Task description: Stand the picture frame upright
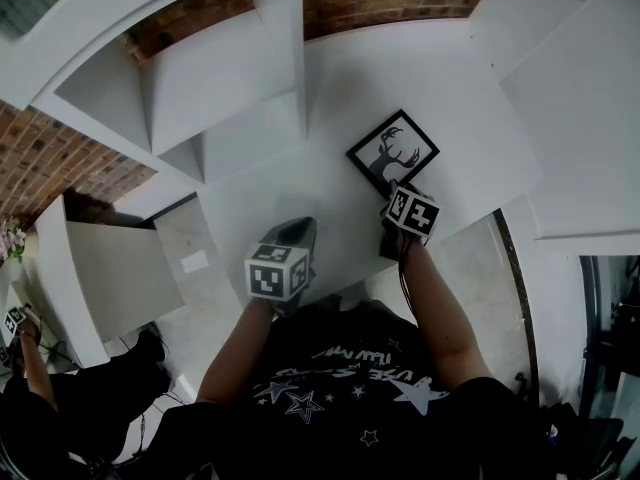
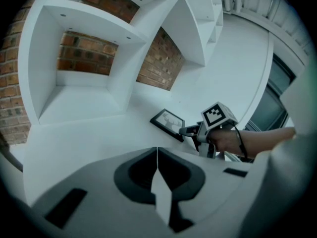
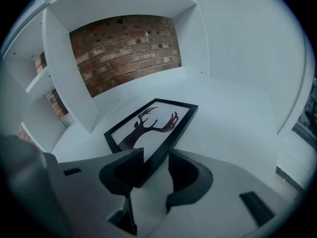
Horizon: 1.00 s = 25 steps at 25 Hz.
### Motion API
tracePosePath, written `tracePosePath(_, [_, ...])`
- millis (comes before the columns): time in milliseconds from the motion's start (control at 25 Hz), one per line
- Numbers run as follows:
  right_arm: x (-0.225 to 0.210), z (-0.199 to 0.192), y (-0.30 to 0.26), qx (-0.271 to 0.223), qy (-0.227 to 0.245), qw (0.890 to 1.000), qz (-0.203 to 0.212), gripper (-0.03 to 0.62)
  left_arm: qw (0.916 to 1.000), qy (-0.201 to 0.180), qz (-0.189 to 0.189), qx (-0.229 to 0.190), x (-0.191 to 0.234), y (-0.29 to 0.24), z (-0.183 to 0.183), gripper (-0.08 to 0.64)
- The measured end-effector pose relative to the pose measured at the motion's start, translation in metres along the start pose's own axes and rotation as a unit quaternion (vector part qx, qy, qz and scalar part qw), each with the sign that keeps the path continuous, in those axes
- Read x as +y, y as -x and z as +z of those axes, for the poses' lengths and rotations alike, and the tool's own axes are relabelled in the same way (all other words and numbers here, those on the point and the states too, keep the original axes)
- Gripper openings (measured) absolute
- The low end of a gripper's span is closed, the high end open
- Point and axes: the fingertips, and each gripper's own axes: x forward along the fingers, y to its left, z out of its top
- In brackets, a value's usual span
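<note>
Grasp in hand: right tongs (image 3: pixel 156 154) spread astride the flat picture frame (image 3: pixel 148 125)'s corner; left tongs (image 2: pixel 157 150) pressed together; next, pinch, tilt upright.

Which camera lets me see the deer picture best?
The right gripper view. The picture frame lies big and close there, deer clear, one corner between the right gripper's open jaws. The head view shows the frame small. The left gripper view shows it tiny and slanted.
</note>
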Motion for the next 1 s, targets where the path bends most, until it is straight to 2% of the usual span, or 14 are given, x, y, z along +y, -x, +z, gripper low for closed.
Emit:
tracePosePath(480, [-0.007, -0.003, 0.003, 0.007, -0.013, 0.999, 0.043, 0.135, 0.9999, -0.003, 0.009, 0.006, -0.016, -0.004, -0.009, 0.018])
tracePosePath(1000, [-0.029, -0.021, 0.024, 0.031, 0.012, 0.996, 0.086, 0.112, 0.9994, -0.021, 0.021, 0.019, -0.041, -0.009, -0.025, 0.018])
